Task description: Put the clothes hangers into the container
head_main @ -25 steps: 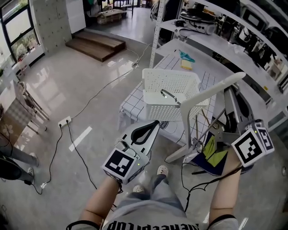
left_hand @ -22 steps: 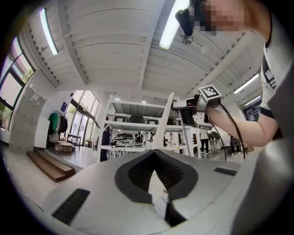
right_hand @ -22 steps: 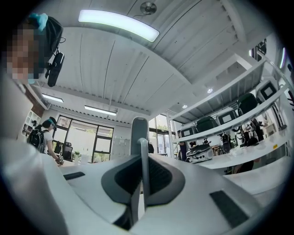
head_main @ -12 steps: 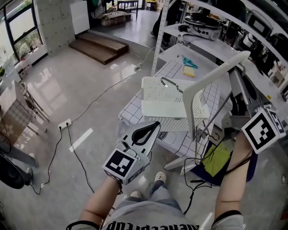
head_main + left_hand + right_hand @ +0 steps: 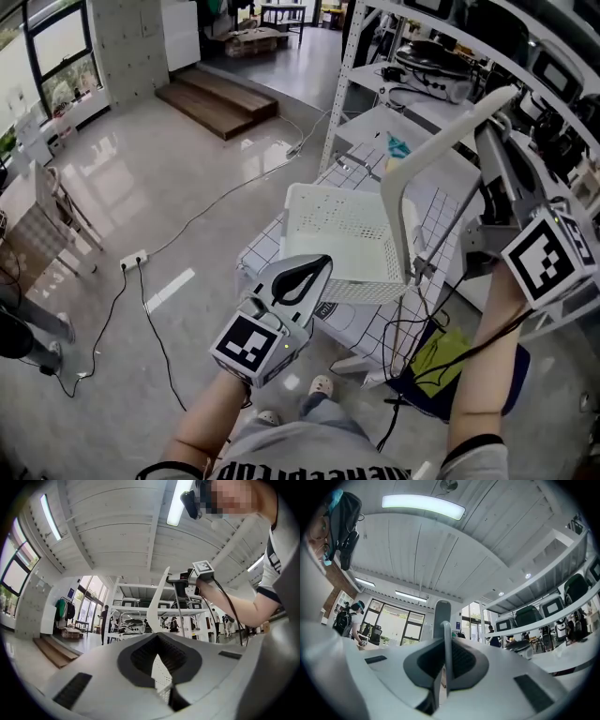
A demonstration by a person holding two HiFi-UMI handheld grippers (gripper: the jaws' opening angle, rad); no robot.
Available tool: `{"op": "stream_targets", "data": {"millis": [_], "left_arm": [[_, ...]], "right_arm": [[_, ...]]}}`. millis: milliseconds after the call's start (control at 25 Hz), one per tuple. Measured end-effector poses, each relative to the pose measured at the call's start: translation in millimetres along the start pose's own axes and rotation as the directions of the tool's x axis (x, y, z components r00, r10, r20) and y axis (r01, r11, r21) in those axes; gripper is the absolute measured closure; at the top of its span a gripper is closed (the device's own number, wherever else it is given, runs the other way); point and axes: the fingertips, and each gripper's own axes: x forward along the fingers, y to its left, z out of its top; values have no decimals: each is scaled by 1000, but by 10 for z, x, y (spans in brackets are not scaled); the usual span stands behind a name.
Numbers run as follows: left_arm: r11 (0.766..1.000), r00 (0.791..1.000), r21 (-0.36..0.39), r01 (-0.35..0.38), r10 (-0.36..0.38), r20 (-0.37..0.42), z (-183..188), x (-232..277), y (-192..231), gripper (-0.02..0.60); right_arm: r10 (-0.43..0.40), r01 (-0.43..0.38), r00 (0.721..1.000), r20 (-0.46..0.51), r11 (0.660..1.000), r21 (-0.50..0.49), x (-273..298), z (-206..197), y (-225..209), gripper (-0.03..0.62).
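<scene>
A large white clothes hanger [image 5: 398, 202] hangs over the white perforated basket [image 5: 342, 225]. One arm of the hanger slants up to my right gripper [image 5: 487, 131], which is shut on its end. In the right gripper view a thin white bar [image 5: 446, 653] of the hanger stands clamped between the jaws. My left gripper [image 5: 322, 264] sits at the basket's near-left corner, shut. In the left gripper view a strip of perforated basket wall [image 5: 161, 677] shows between its jaws. A metal hook [image 5: 359, 167] shows just behind the basket.
The basket is over a table with a grid-pattern cloth [image 5: 441, 192], where a blue and yellow item [image 5: 396, 146] lies. Metal shelving [image 5: 422, 84] stands behind and to the right. Cables and a power strip [image 5: 134, 255] cross the floor; a yellow-and-blue bag [image 5: 448, 354] lies under the table.
My right gripper has carried the hanger up and forward, so it now hangs over the basket. The basket shows more from above. My left gripper has kept its place at the basket's corner.
</scene>
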Motion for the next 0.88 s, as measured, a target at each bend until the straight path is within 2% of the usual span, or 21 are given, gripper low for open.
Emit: {"op": "stream_targets", "data": {"millis": [320,640,880], "left_arm": [[996,997,52,-69,67,30,35,262,214,571],[992,992,31,-123,124,-27,-46,471,272,571],[987,984,9,-159,159,-76,-202,429,279,571]], "right_arm": [[67,-67,998,4,997,29,345,-295,-181,585],[116,-115,993,-13,992,48,516,-750,-338,585],[162,-159,986,-38,986,56,575,-1155,-250,585]]}}
